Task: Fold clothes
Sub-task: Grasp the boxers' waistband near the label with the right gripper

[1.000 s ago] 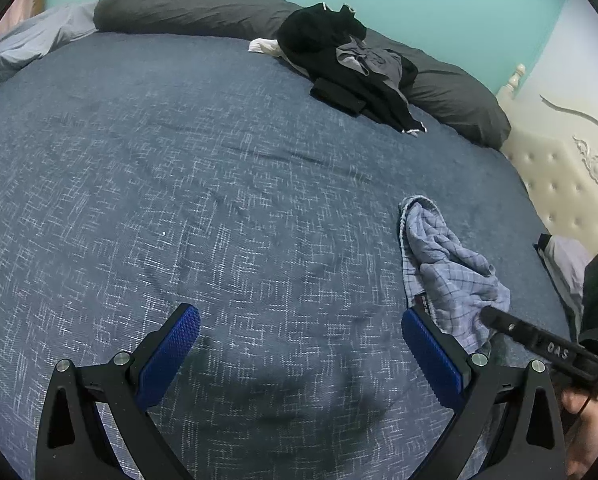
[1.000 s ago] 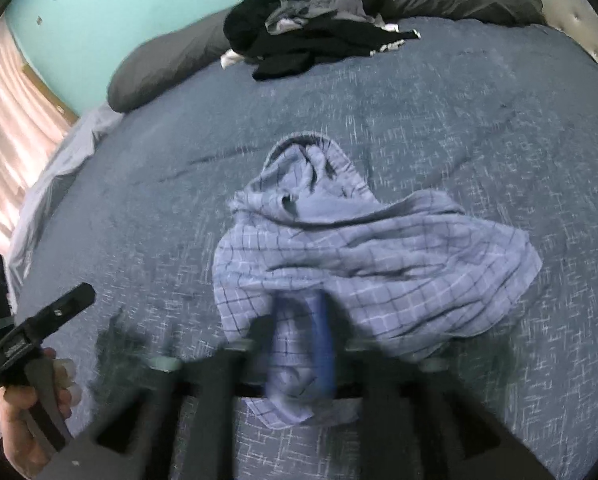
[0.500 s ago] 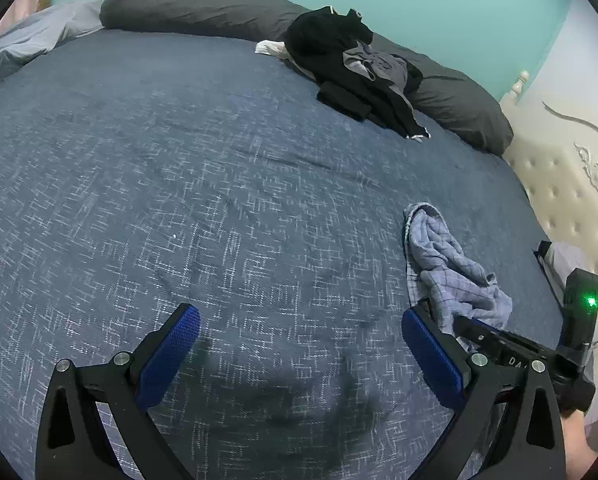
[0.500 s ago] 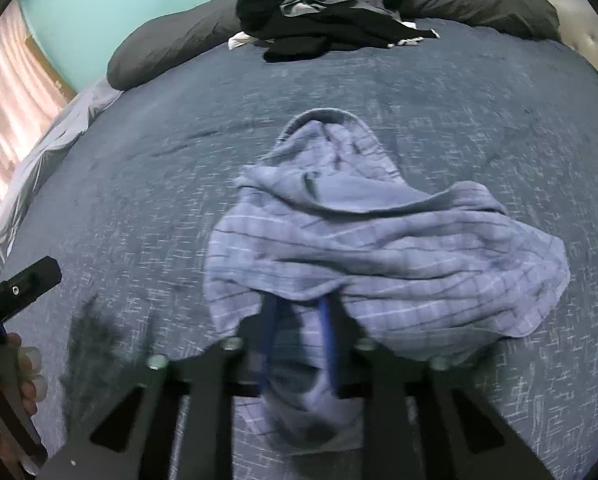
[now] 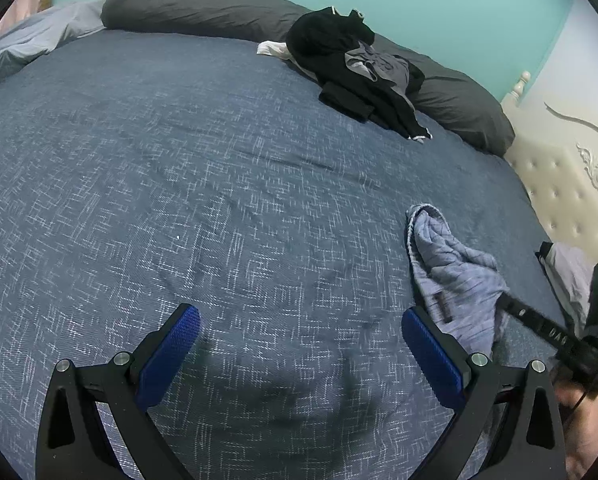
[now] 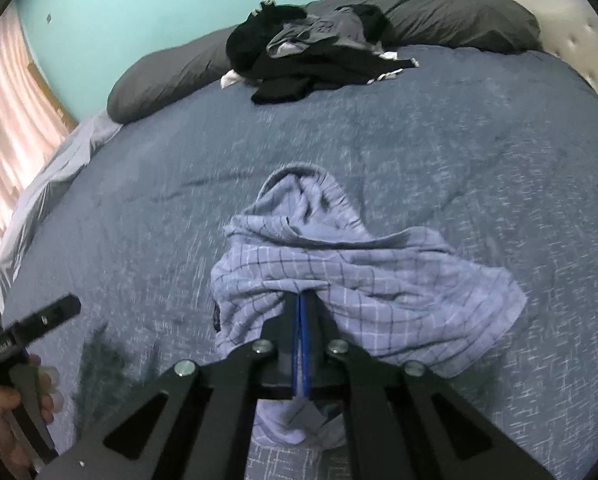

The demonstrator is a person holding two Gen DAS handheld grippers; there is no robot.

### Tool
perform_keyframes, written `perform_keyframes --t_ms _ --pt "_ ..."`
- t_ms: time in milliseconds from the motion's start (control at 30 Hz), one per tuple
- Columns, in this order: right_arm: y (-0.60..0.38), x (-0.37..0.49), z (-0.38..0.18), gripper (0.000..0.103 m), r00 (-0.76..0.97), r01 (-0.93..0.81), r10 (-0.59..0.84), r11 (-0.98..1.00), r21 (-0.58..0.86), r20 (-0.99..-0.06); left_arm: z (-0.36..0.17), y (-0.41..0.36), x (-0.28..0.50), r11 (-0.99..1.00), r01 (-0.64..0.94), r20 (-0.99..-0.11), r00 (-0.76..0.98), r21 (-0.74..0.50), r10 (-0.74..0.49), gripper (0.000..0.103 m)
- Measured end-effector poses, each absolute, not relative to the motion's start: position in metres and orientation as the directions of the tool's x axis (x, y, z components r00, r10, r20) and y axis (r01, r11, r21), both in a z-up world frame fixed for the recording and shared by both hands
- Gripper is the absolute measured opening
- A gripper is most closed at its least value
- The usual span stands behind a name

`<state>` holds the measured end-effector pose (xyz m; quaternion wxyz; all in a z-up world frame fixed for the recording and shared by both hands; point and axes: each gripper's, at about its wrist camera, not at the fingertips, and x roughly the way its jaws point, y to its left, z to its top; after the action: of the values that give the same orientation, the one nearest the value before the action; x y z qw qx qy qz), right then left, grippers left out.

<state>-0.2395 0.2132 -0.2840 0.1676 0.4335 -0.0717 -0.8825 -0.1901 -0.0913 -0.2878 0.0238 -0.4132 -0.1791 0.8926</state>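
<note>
A crumpled light-blue checked cotton garment (image 6: pixel 363 272) is pinched by the closed right hand-held gripper (image 6: pixel 301 300) near the bed's (image 5: pixel 179 184) headboard-side edge. The left hand-held gripper (image 5: pixel 299 344) is held open over bare blue bedspread, nothing between its pads.

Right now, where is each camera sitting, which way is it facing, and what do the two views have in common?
Left wrist: rides the left gripper, angled down across the blue bedspread toward the dark clothes pile and pillows; its own open fingers show, plus the right gripper entering from the right.
Right wrist: rides the right gripper, angled down at the checked garment; its fingers are shut on that cloth, and a hand holding the left gripper shows at lower left.
Shared: bedspread, checked garment, dark pile, pillows.
</note>
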Motion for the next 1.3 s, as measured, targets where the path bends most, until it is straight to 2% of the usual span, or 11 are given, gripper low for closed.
perform_keyframes --t_ms 200,467,767,967,1067,1300 --pt "0.250 -0.252 -0.266 0.001 -0.620 0.167 -0.312 -0.949 0.268 -0.720 -0.288 -0.093 -0.191 -0.932 0.110 -0.729 -0.657 -0.346 0.193 0.103" --pt "0.307 -0.270 -0.296 0.001 -0.545 -0.003 -0.229 -0.962 0.275 -0.807 -0.288 -0.089 -0.191 -0.935 0.098 -0.728 -0.657 -0.342 0.197 0.103" --pt "0.314 -0.258 -0.278 0.002 -0.578 -0.080 -0.115 -0.977 0.197 -0.808 -0.290 -0.087 -0.192 -0.936 0.096 -0.733 -0.651 -0.338 0.198 0.103" --pt "0.281 -0.238 -0.258 0.007 -0.593 0.027 -0.225 -0.965 0.260 -0.773 -0.291 -0.088 -0.193 -0.935 0.099 -0.733 -0.651 -0.341 0.198 0.103" --pt "0.254 -0.234 -0.266 0.027 -0.537 0.099 -0.302 -0.950 0.296 -0.788 -0.290 -0.087 -0.193 -0.935 0.099 -0.732 -0.651 -0.341 0.198 0.103" --pt "0.212 -0.233 -0.285 0.027 -0.449 0.180 -0.389 -0.921 0.345 -0.804 -0.288 -0.094 -0.192 -0.930 0.105 -0.726 -0.658 -0.352 0.200 0.103"
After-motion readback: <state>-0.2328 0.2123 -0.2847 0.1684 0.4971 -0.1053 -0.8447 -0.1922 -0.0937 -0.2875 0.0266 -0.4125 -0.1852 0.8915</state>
